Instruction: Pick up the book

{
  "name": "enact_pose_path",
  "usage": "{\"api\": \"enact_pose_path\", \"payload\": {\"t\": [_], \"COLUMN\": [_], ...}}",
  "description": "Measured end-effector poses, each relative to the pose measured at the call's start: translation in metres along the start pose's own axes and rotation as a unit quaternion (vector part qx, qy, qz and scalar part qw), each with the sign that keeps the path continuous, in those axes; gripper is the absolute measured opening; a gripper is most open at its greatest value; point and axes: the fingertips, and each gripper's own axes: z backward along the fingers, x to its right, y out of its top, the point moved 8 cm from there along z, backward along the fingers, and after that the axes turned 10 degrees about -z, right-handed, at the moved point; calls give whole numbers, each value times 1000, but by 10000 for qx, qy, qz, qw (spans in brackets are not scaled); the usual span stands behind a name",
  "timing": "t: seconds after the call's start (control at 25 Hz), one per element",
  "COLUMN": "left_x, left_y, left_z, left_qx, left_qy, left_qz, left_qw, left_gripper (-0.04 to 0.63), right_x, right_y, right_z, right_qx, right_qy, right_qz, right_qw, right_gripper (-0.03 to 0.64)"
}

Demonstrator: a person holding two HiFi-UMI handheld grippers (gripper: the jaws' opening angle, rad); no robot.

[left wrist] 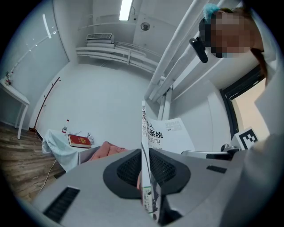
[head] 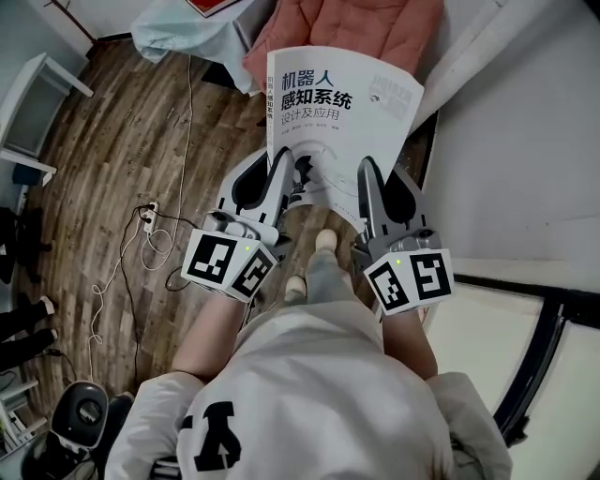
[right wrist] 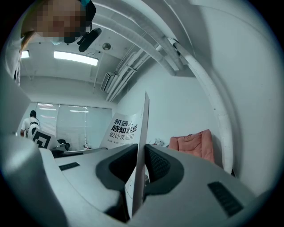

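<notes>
Floor (head: 94,169): brown wooden planks with visible grain, filling the left half of the head view.
Quilt (head: 356,28): pink, padded and softly folded, at the top centre of the head view, behind the book.
Cloth (head: 187,37): pale blue, thin and crumpled, at the upper left of the quilt.
Book (head: 337,103): a flat rectangular paperback with a glossy white cover and bold black characters. It is held in the air at the upper centre of the head view, cover towards the camera, gripped along its lower edge by both grippers. Each gripper view shows it edge-on as a thin white slab (left wrist: 144,146) (right wrist: 141,146).
Left gripper (head: 272,176): smooth grey plastic shell with dark, rounded, grid-textured pads. Its jaws are clenched on the book's lower left part, with the spine side between the pads (left wrist: 128,170).
Right gripper (head: 380,187): same build, jaws clamped on the book's lower right part, pads (right wrist: 159,166) pressing both faces.
Marker cubes (head: 230,262): white, boxy, printed with black square patterns, one on each gripper.
Red book (left wrist: 80,141): small and flat, lying on the blue cloth at the lower left of the left gripper view.
Power strip (head: 150,217): small, white, on the floor with thin cables looping from it.
</notes>
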Motion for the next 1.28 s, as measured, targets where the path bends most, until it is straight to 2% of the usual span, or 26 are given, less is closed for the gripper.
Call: {"api": "enact_pose_path", "payload": {"t": [0.36, 1.28], "left_x": [-2, 5], "left_y": [0, 2], "left_z": [1, 3], "left_qx": [62, 21], "left_qy": [-60, 192], "left_qz": [52, 32], "left_qw": [9999, 9998], "left_gripper": [46, 46], "right_x": [-3, -1], "right_y": [1, 6], "right_z": [1, -1], "right_qx": [30, -122], "right_qy": [-52, 97], "right_qz": [77, 178], "right_qw": [10000, 9997], "right_gripper": [66, 66]}}
